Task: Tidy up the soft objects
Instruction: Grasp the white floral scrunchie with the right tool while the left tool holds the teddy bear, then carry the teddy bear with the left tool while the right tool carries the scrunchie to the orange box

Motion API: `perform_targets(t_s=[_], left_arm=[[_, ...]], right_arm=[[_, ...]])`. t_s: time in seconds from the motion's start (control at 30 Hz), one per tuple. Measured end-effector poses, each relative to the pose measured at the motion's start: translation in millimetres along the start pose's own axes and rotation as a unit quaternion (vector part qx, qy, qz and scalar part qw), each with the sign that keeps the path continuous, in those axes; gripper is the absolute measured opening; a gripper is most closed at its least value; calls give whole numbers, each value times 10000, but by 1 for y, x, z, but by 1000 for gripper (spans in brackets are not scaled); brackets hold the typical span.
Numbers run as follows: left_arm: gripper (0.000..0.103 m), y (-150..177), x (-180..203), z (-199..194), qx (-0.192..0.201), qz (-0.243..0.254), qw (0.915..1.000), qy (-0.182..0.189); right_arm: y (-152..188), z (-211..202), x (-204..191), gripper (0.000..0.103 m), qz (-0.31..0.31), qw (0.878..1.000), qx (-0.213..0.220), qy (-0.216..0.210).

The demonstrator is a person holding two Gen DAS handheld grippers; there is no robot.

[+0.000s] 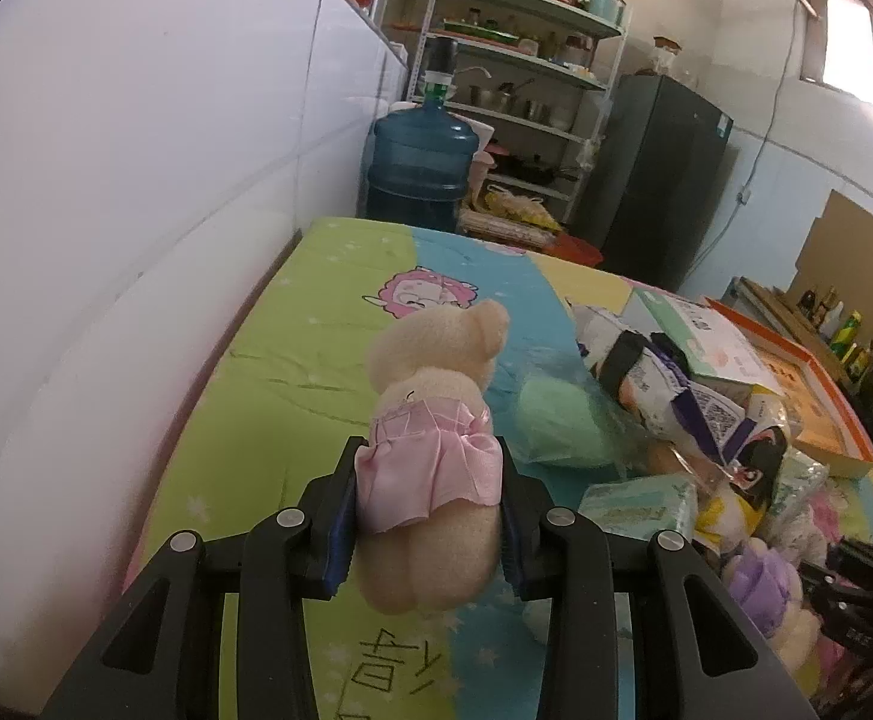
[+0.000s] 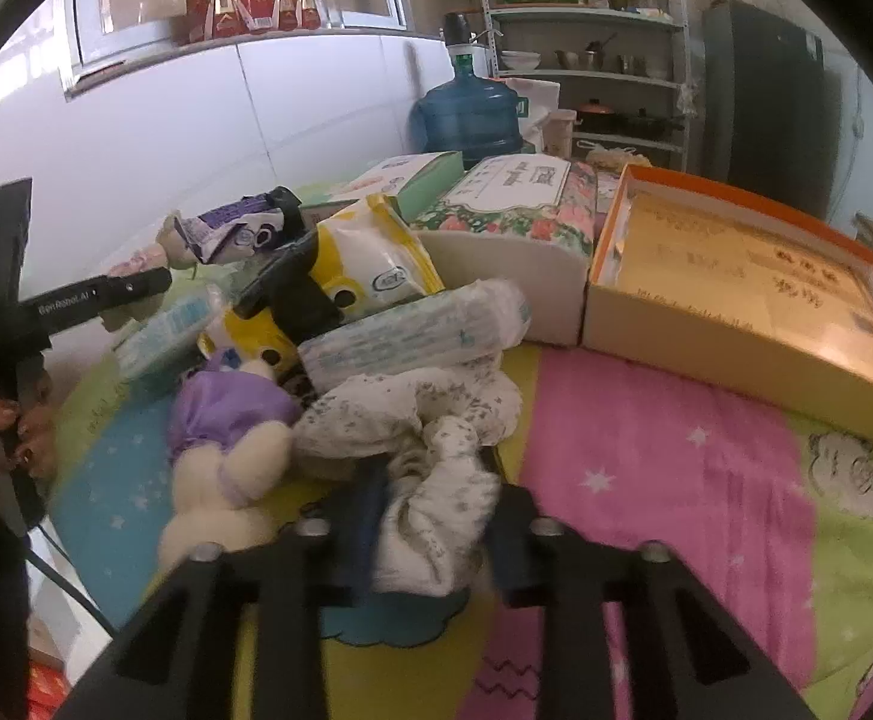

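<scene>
While gripped | plush bear (image 1: pixel 430 480) sits between left claw (image 1: pixel 427 516) pads

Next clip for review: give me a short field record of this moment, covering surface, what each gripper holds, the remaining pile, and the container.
surface: cartoon-print bedsheet
left gripper: shut on a cream plush bear in a pink skirt, lifted clear of the pile
right gripper: shut on a white speckled cloth at the near edge of the pile
pile: purple-dressed plush toy, tissue packs, yellow wipes pack
container: open orange box right of the pile
status: sorting under way, pile not yet cleared
</scene>
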State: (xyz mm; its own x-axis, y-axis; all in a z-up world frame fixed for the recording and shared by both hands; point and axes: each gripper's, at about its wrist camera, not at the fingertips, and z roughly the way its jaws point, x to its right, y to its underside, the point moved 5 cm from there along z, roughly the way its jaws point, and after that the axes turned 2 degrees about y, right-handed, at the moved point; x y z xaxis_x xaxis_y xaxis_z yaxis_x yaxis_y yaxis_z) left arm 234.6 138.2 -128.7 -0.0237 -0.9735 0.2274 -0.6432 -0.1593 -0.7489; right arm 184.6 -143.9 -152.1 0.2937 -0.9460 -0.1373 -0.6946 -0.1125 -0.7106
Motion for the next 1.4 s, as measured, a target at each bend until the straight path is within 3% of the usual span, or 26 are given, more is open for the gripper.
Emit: perform_targets(t_s=[0.17,0.63,1.07,1.4], left_arm=[[39,-1,4,-10,93,-41,9999,83],[40,16,45,-54,186,201,9993,242],[40,38,117,-99,254,736,9942,743],[40,43,175,-98,201,1054,9879,1117]], right_arm=[[2,-13,-1,19,25,9998,212,20],[6,-60,-10,19,-196,9981,591,-20],[12,-102,-4,19,-183,9948,1002,-20],[16,-124,18,19,-1,9930,1173,138]])
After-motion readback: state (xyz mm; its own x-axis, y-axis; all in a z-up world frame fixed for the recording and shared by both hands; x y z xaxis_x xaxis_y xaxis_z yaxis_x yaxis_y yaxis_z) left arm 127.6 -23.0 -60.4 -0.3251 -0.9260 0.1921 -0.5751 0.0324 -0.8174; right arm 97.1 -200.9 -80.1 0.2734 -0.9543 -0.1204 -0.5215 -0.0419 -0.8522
